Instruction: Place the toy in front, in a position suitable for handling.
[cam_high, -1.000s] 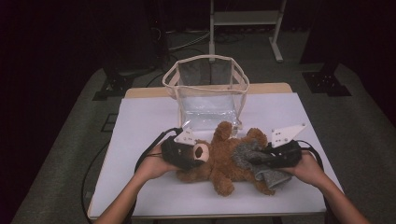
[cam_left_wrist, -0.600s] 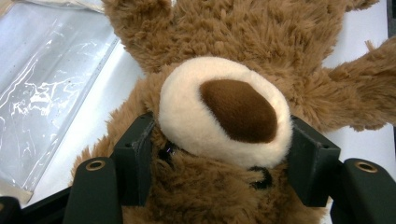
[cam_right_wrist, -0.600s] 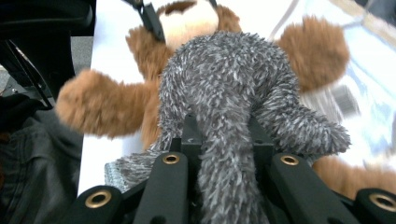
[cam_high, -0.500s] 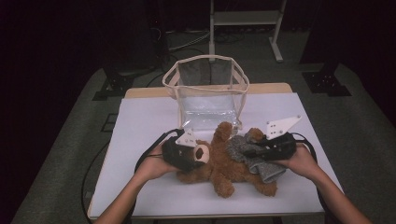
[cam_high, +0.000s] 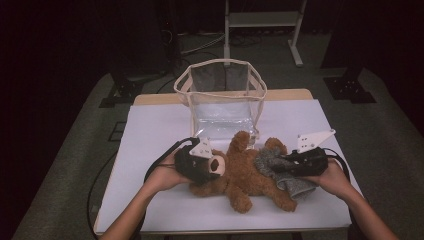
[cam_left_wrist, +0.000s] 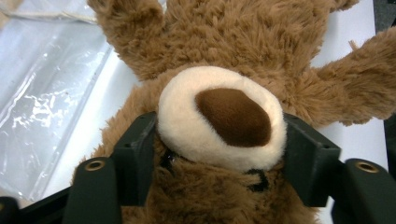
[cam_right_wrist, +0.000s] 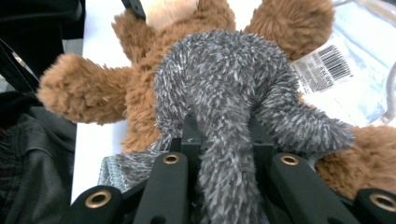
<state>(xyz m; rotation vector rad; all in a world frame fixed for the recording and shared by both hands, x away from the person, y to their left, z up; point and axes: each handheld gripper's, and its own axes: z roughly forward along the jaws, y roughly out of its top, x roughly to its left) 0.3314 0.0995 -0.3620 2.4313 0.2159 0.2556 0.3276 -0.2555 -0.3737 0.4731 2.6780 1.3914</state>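
- Lying on its back across the white desk, the brown teddy bear sits between my two claws, its head toward my left and its legs toward my right.
- I see my left claw clamped on the bear's head; in the left gripper view its two black jaws press in from either side just below the cream muzzle with its dark brown nose.
- My right claw is drawn together on a fuzzy grey sock, pinching a fold of it; in the right gripper view the sock bulges over the bear's belly, beyond the jaws.
- A barcode tag lies beside the bear's leg in the right gripper view.
- Behind the bear stands a clear plastic bin with a cream rim, its front wall close to one raised paw.
- Both hands hold the claws low over the desk, near its front edge.
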